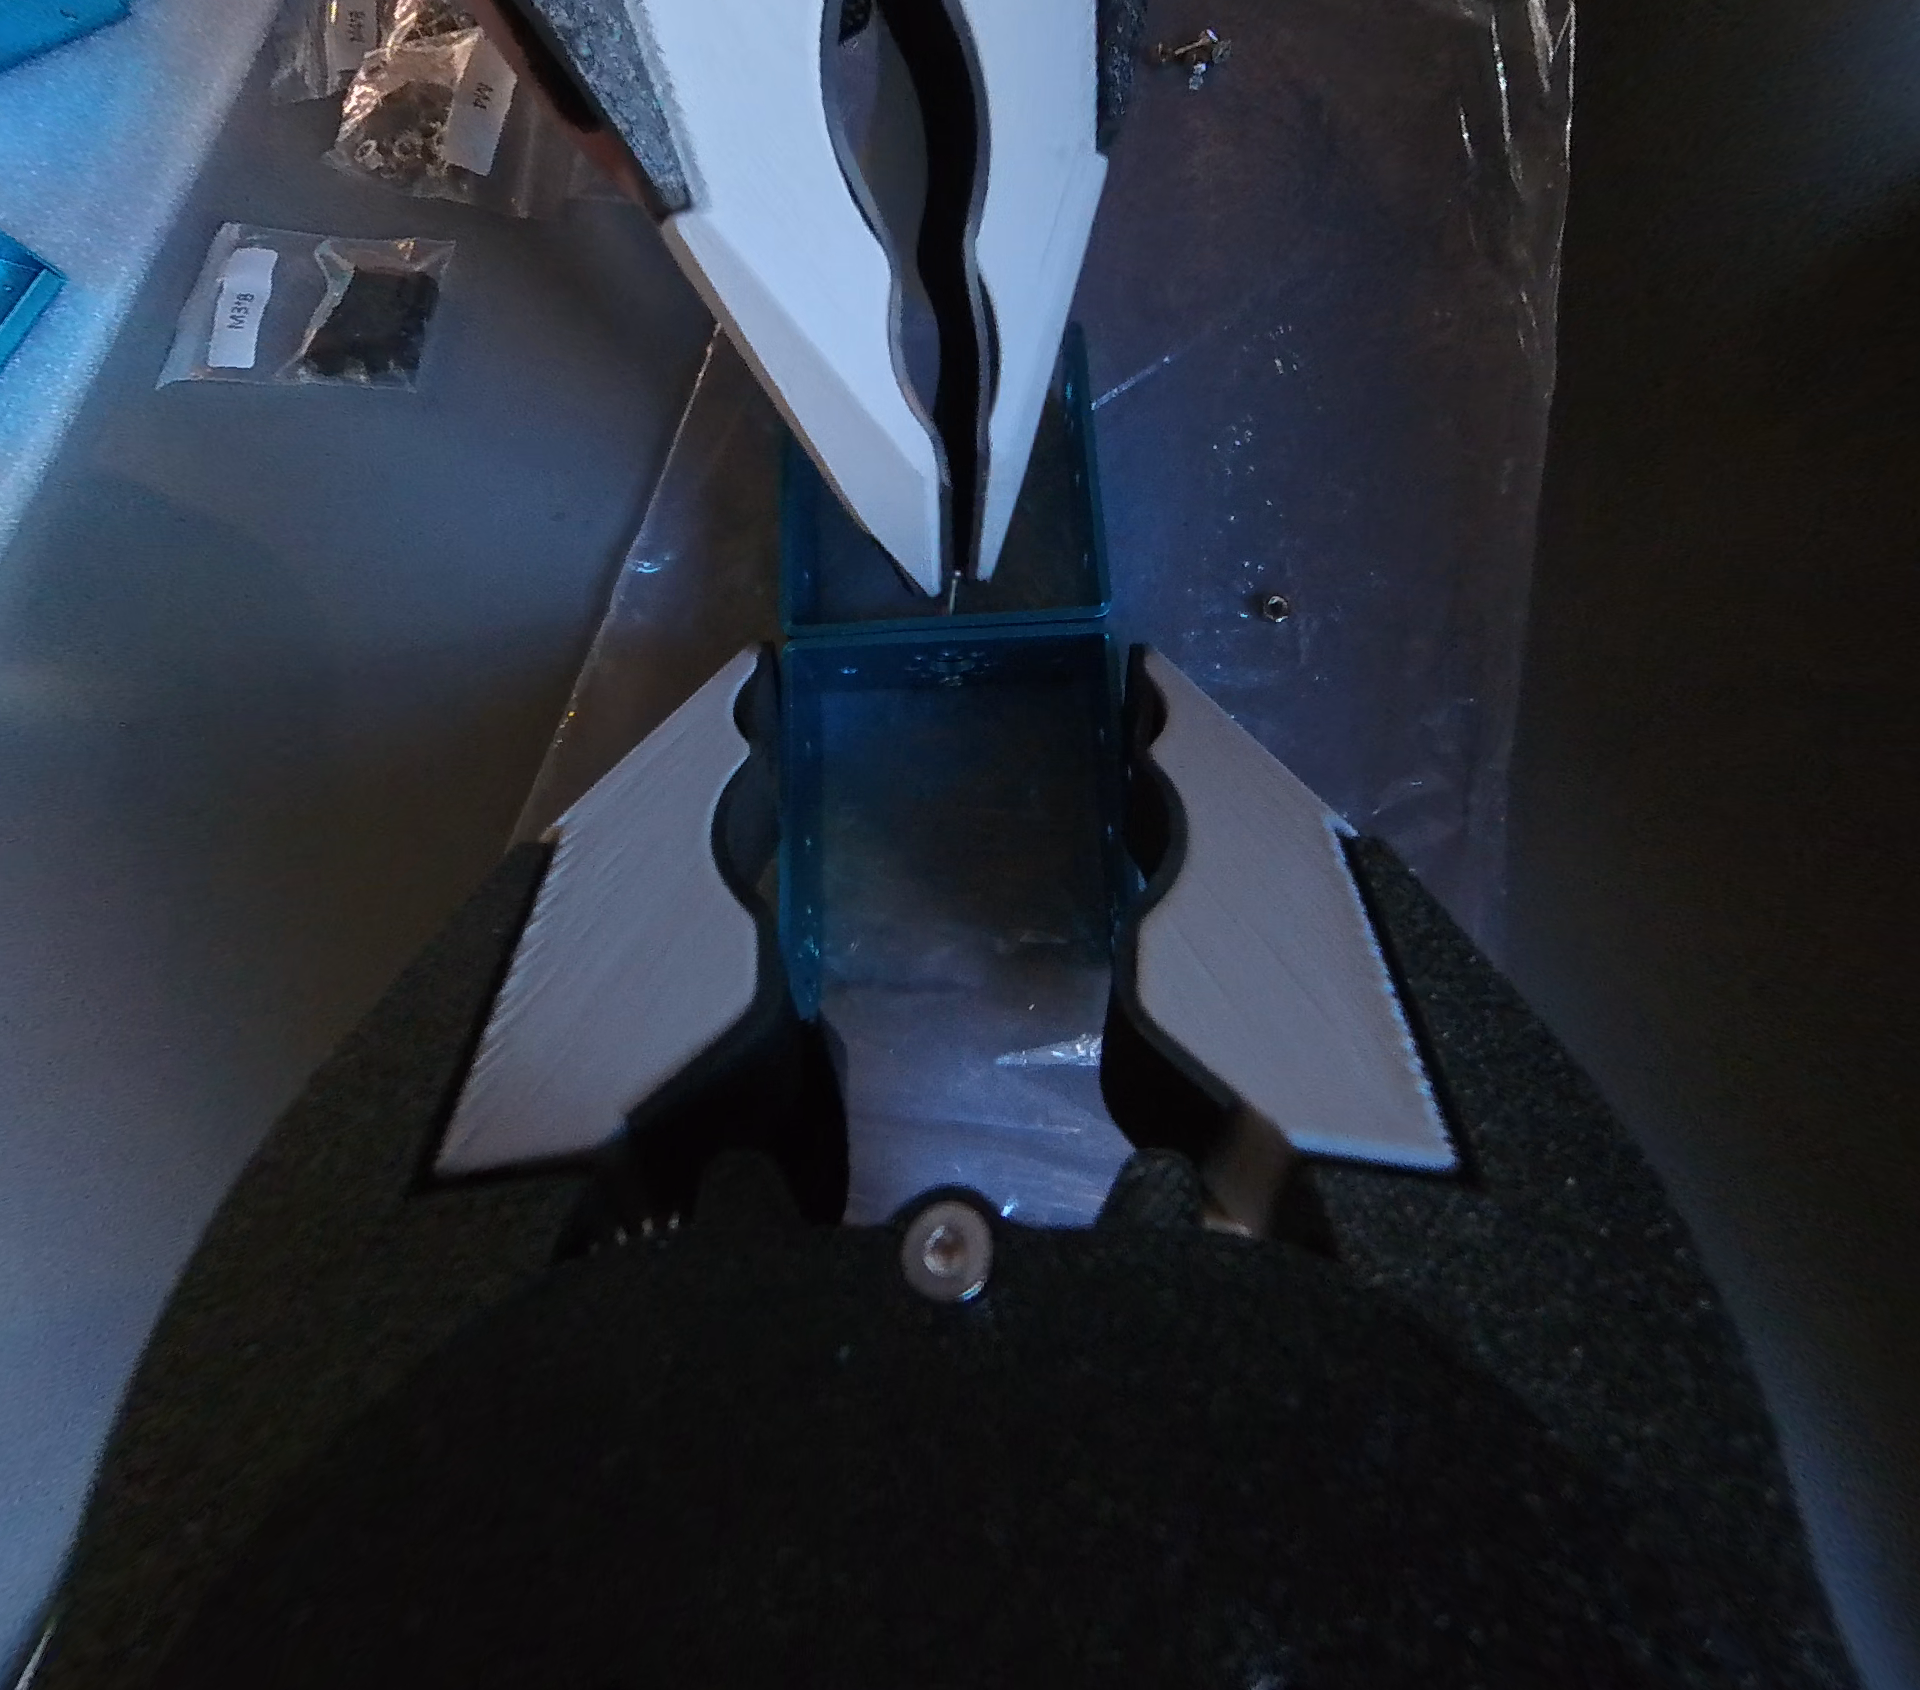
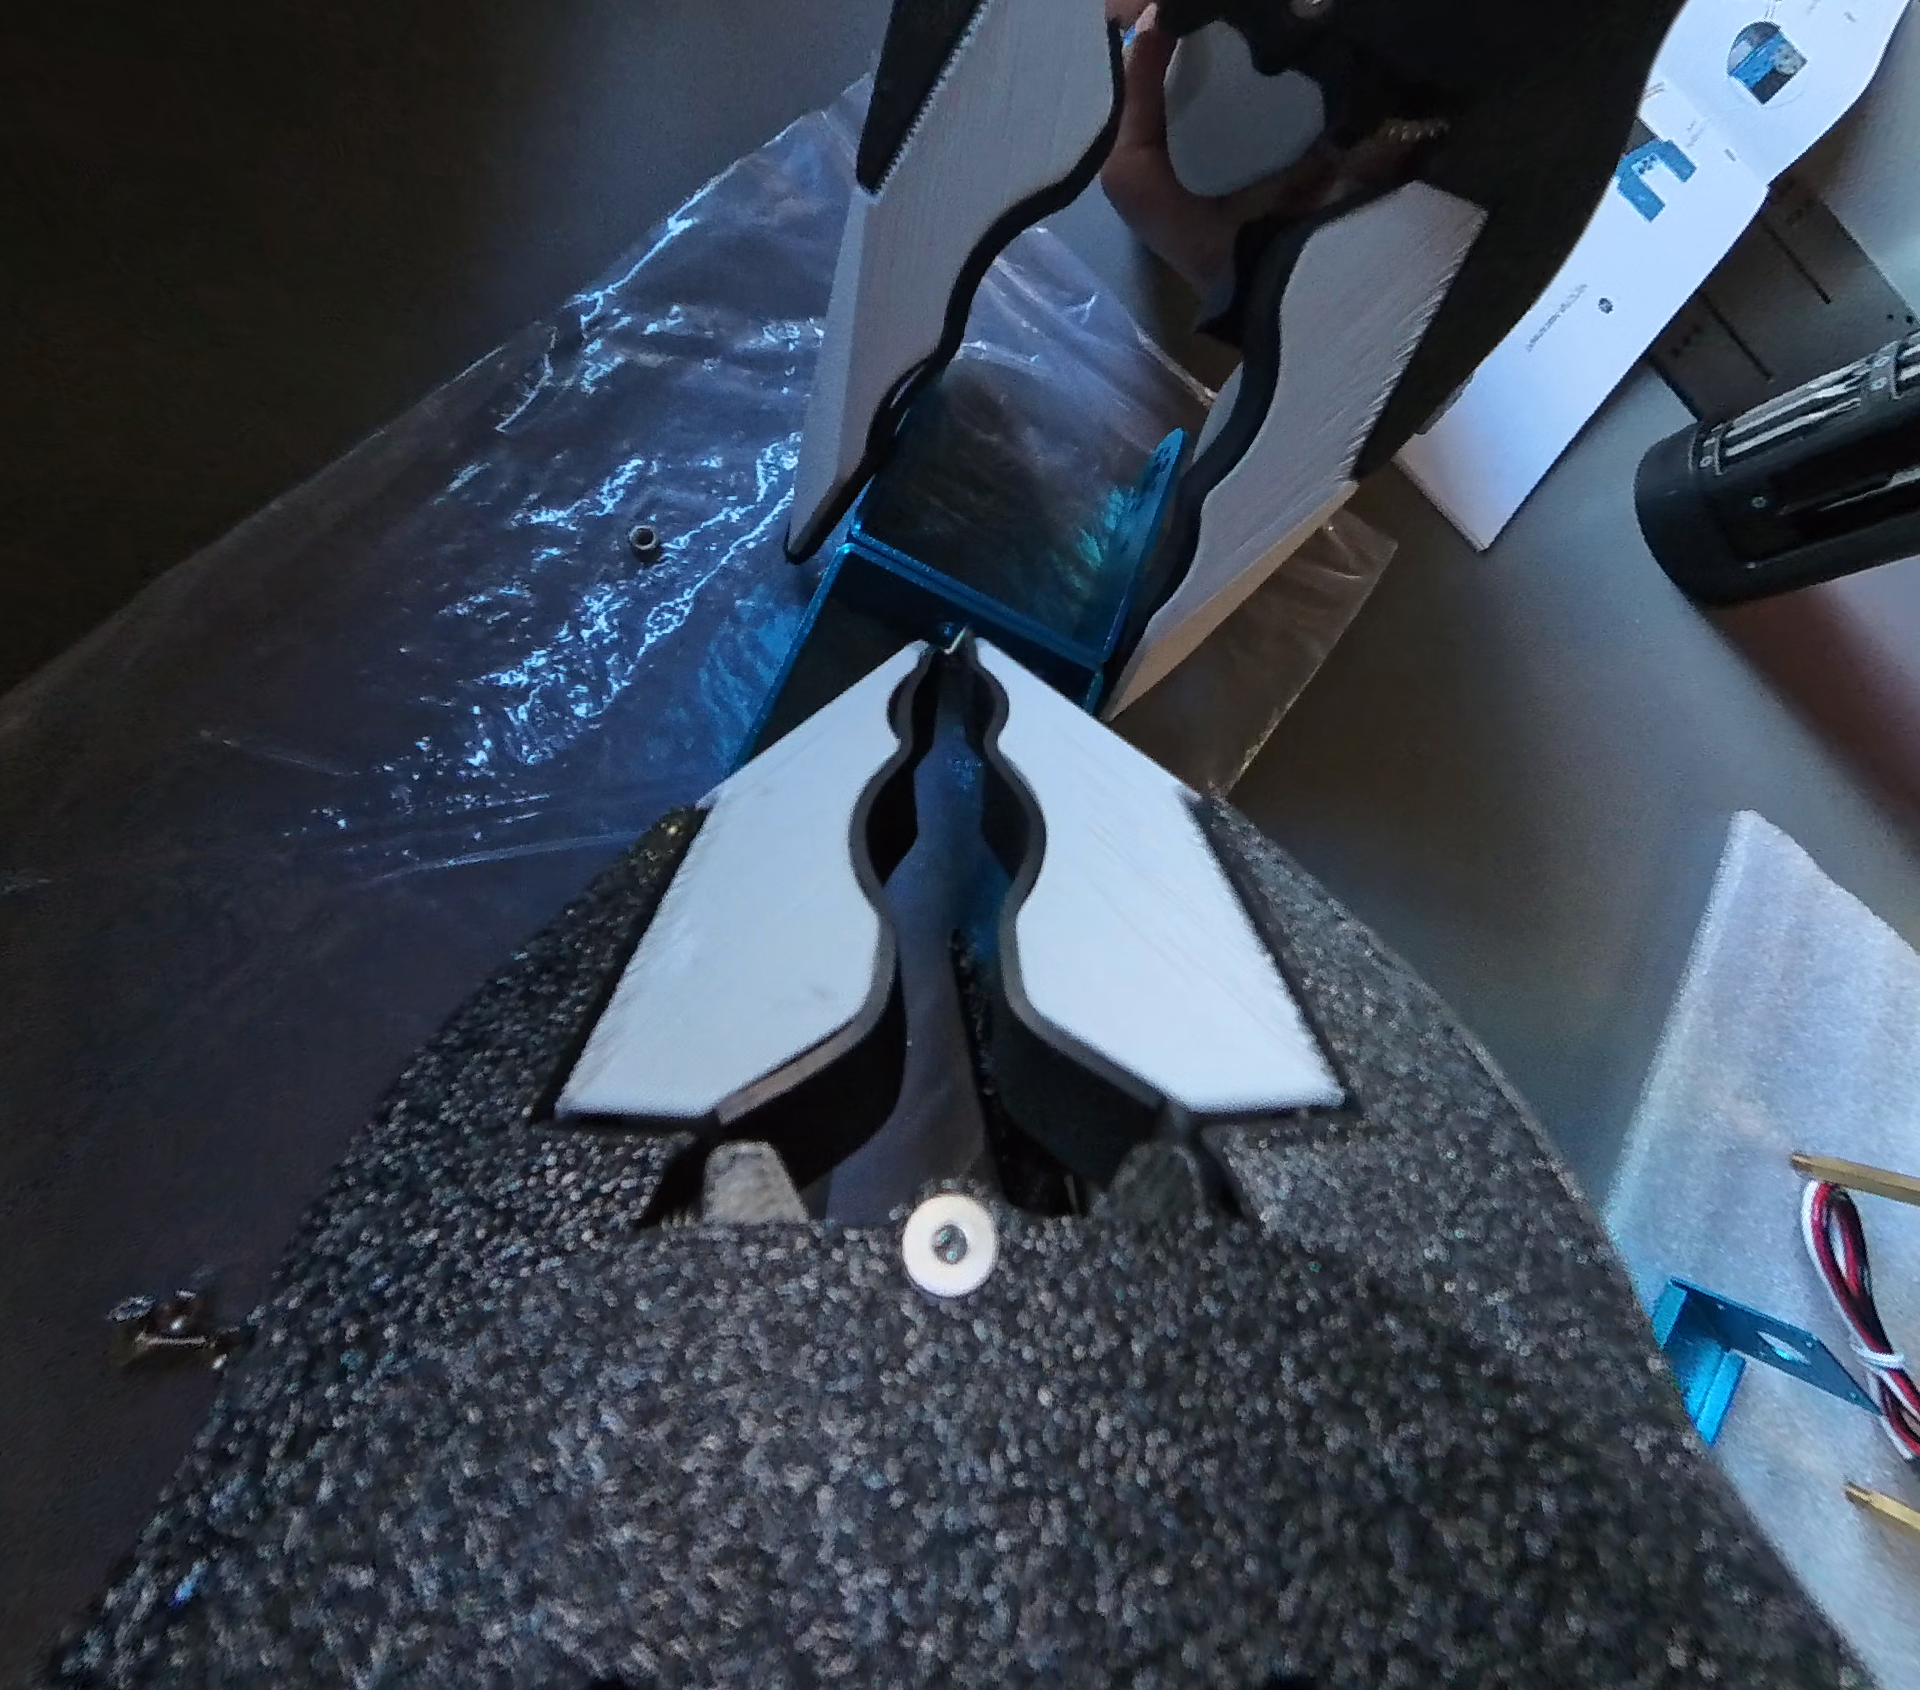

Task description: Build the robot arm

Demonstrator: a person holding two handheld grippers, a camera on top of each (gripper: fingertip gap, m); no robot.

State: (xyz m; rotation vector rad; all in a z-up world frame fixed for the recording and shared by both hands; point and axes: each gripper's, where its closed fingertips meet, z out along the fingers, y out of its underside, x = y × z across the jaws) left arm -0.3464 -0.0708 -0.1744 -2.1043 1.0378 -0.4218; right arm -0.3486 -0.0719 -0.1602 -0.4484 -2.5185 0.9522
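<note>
Bracket support comes from my left gripper (image 1: 951, 767): its white fingers stand moderately apart and press on the two outer walls of the blue anodised U-shaped metal bracket (image 1: 945, 809), which rests on a clear plastic sheet (image 1: 1351, 393) spread over the dark table (image 1: 312, 705). I judge this grip is there to steady the bracket, open side towards the camera.

My right gripper (image 2: 951, 653) is nearly closed, tips pinching a small thin metal screw (image 2: 952, 641) and holding it at the perforated cross wall of the bracket, apparently at one of its holes. Whether the screw has entered the hole I cannot tell.

Surroundings:
- A small dark nut (image 1: 1270, 604) lies loose on the plastic sheet, near the bracket.
- A few loose screws (image 1: 1195, 51) lie farther off on the sheet.
- Clear bags of small hardware (image 1: 416, 102) lie on the table to the left.
- A white printed instruction sheet (image 2: 1662, 186) and a black cylindrical tool holder (image 2: 1787, 487) lie beyond the bracket in the right wrist view.
- Another blue bracket (image 2: 1745, 1360) and red, white and black wires (image 2: 1870, 1328) rest on white foam (image 2: 1766, 1017).

Nothing lies between the gripper tips and the bracket wall.
</note>
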